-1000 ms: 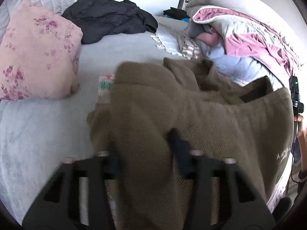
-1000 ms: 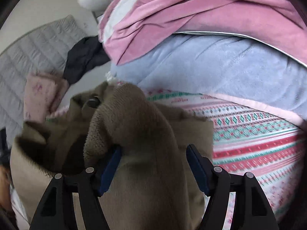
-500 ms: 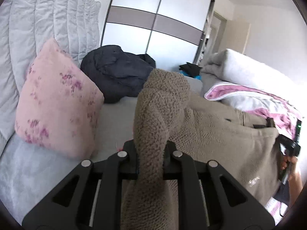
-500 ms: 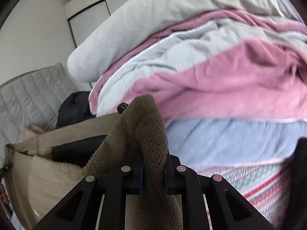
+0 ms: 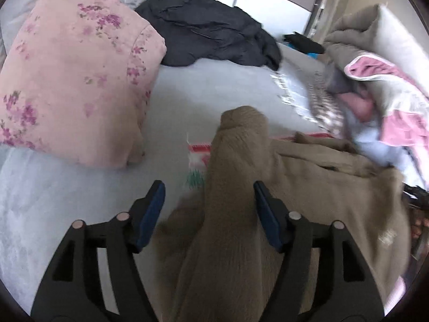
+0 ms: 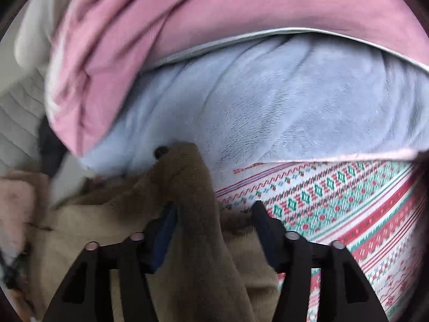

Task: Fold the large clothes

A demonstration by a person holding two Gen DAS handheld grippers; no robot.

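Both sets of jaws are opening, letting go of the ridges of brown fleece jacket they were pinching half a second ago. The left gripper and right gripper are straddling loose folds, pads apart from the cloth. The jacket is settling on the patterned blanket on the bed (this fold looks laid down, probably ready for regrasping).

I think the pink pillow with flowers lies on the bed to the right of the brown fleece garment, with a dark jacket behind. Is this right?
Not quite: the pink pillow lies to the left of the brown fleece garment, not the right. The left wrist view shows it. The dark jacket is indeed behind, on the bed.
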